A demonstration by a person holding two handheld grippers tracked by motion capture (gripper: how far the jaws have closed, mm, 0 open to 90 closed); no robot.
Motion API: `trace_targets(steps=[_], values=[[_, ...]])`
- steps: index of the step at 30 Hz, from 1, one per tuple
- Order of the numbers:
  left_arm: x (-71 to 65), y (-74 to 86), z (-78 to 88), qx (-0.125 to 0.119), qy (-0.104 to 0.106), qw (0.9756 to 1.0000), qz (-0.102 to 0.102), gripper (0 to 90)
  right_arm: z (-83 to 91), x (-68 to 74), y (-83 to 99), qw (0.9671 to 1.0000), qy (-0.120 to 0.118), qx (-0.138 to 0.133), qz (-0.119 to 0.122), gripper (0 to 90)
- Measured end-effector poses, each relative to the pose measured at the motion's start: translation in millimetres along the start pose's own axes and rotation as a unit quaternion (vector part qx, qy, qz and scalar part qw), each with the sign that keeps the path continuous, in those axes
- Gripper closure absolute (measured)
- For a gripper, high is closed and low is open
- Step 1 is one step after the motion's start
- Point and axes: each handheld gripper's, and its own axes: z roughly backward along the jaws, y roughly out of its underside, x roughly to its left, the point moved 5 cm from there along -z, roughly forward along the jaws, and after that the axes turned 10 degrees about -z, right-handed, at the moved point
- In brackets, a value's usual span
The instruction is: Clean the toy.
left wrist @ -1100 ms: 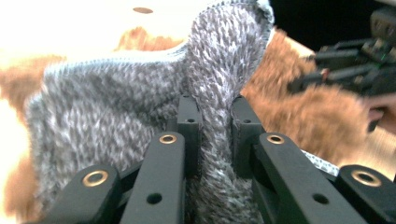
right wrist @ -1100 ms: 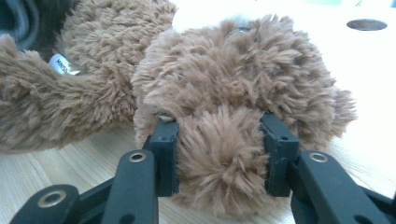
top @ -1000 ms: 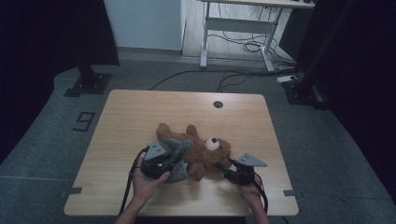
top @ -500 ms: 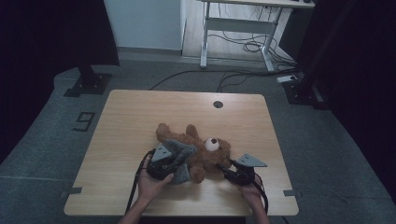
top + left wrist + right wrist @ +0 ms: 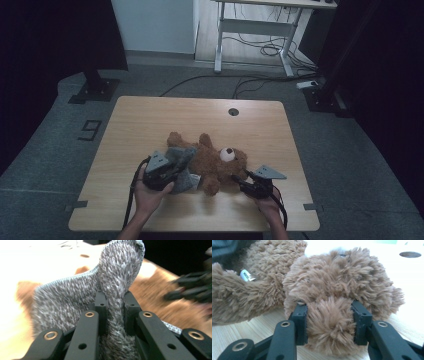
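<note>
**Two grippers on a plush bear**

While the left gripper (image 5: 113, 306) pinches grey knit cloth (image 5: 75, 297) draped over the bear's body, the brown teddy bear (image 5: 212, 160) lies mid-table (image 5: 150, 115); the right gripper (image 5: 329, 322) clamps its ear (image 5: 329, 327).

The wooden table (image 5: 150, 120) stretches away ahead of the jaws, its pale top bare over the far half. A round cable hole (image 5: 233, 111) sits near the far edge, well ahead of both pairs of jaws; in the right gripper view it lies up and to the right of them (image 5: 410, 254). Strips of tape mark the near corners of the tabletop, one off to the left (image 5: 76, 205), one off to the right (image 5: 310, 206). On the grey floor, left of the table, is a taped figure 9 (image 5: 90, 129). Far beyond the jaws stands a white desk frame (image 5: 255, 30) with loose cables (image 5: 265, 50) under it, and a black stand base (image 5: 94, 90) sits on the floor at the far left.
</note>
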Motion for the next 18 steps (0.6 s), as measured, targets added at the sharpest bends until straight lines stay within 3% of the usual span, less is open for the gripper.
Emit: trace_targets(steps=[3,5,7,10,13,16,18], values=[[-16.9,-27.5,-15.0,-0.008,0.038,0.9992,-0.005,77.7,-0.1,0.3,0.1,1.0000,0.001,-0.001,0.001,57.2],[-29.6,-42.7,-27.5,-0.006,0.051,0.9985,-0.016,77.7,0.0,0.3,0.3,1.0000,0.001,-0.001,0.000,57.2],[-41.0,-53.7,-41.3,0.000,0.060,0.9979,-0.027,77.7,0.0,0.2,0.3,1.0000,0.001,-0.002,0.000,57.2],[-59.1,-61.3,-62.3,0.008,0.083,0.9962,-0.024,77.7,0.4,0.2,0.4,1.0000,0.001,0.000,0.001,57.2],[-75.6,-58.6,-83.5,0.029,0.095,0.9948,-0.025,77.7,0.0,0.1,0.1,1.0000,0.001,-0.002,-0.002,57.2],[-86.6,-44.1,-104.6,0.060,0.084,0.9937,-0.043,77.6,0.3,0.3,0.1,1.0000,0.003,-0.001,-0.001,57.2],[-86.8,-29.0,-114.2,0.077,0.077,0.9928,-0.050,77.5,0.1,0.8,-0.1,1.0000,0.005,-0.001,-0.003,57.2]])
